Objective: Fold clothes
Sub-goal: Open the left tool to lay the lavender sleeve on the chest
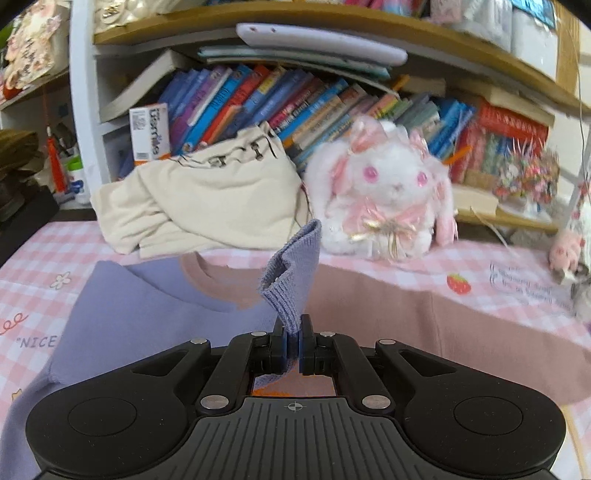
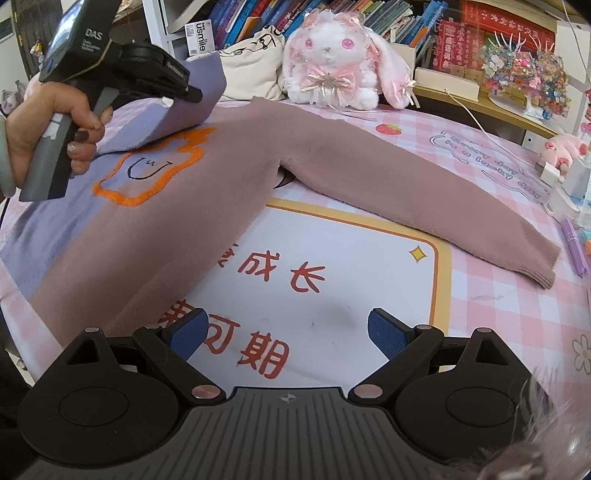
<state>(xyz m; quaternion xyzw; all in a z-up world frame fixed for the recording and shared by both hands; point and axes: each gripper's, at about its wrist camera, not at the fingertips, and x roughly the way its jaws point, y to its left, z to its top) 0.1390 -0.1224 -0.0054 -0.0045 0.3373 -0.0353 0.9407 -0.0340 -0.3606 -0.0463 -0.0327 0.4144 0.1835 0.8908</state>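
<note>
- We see a table under a pink checked tablecloth [image 2: 480, 295], with a white panel of red characters printed in its middle.
- Behind it stands a bookshelf [image 1: 332, 33] packed with leaning books.
- Spread across the cloth lies the sweater [image 2: 207, 206], part mauve-brown and part lilac, with an orange outline around a small smiling face on its front. Its brown sleeve [image 2: 424, 210] stretches out flat towards the right of the right wrist view, cuff near the table edge.
- Against the shelf we find a cream cloth bag [image 1: 207, 199], slumped just beside a white and pink plush rabbit [image 1: 388, 184].
- Our left gripper [image 1: 292, 345] has its jaws pinched nearly together on the lilac sleeve cuff [image 1: 291, 273], which stands up ribbed and folded above the pads.
- In the right wrist view, a hand [image 2: 48, 125] holds that gripper by its handle, lifting the lilac sleeve over the sweater's front.
- Our right gripper [image 2: 288, 334] hovers over the printed panel with jaws wide apart and nothing between them, close to the sweater's bottom edge.
- A small pink plush toy [image 2: 563, 149] sits at the far right.
</note>
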